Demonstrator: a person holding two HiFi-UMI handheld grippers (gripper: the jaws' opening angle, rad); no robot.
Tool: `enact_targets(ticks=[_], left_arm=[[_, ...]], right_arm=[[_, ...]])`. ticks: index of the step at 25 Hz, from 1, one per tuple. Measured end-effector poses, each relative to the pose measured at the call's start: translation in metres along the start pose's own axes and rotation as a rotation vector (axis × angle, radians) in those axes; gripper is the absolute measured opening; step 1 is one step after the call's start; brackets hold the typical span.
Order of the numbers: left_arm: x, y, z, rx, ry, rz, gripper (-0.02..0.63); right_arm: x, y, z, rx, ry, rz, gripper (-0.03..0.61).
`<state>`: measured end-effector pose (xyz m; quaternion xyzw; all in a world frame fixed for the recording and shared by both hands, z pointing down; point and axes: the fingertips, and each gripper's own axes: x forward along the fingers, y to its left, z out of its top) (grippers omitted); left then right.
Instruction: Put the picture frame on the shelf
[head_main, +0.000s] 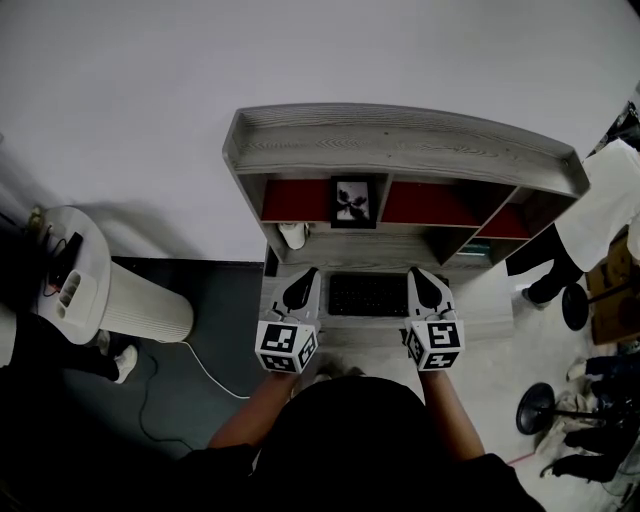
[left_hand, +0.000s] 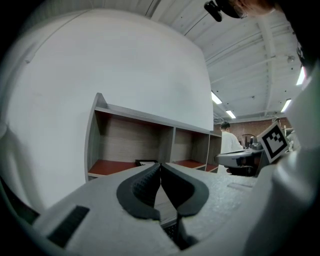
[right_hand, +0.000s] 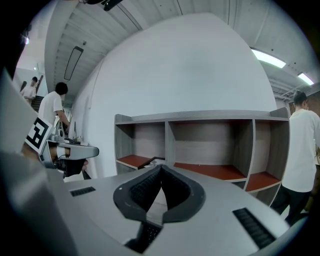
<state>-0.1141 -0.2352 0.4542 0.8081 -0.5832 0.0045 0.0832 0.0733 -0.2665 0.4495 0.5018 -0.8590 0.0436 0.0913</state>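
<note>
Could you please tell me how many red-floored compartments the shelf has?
3, in one row: the left compartment, holding the picture frame; the middle compartment; the right compartment. Any others lower down may be hidden.

The picture frame (head_main: 353, 203) is small and black-edged, holding a dark picture with a pale flower-like shape. It seems to lie flat, face up, on the red-brown floor of the shelf's (head_main: 400, 142) left compartment, just beside the divider. The shelf is grey wood-grain with three open compartments and stands against a white wall.
</note>
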Motion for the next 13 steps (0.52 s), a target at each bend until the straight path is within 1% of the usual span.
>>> enact_targets(ticks=[13], left_arm=[[0.019, 0.009, 0.010, 0.024, -0.015, 0.005, 0.018]], right_arm=[[0.017, 0.002, 0.004, -0.001, -0.003, 0.020, 0.011]])
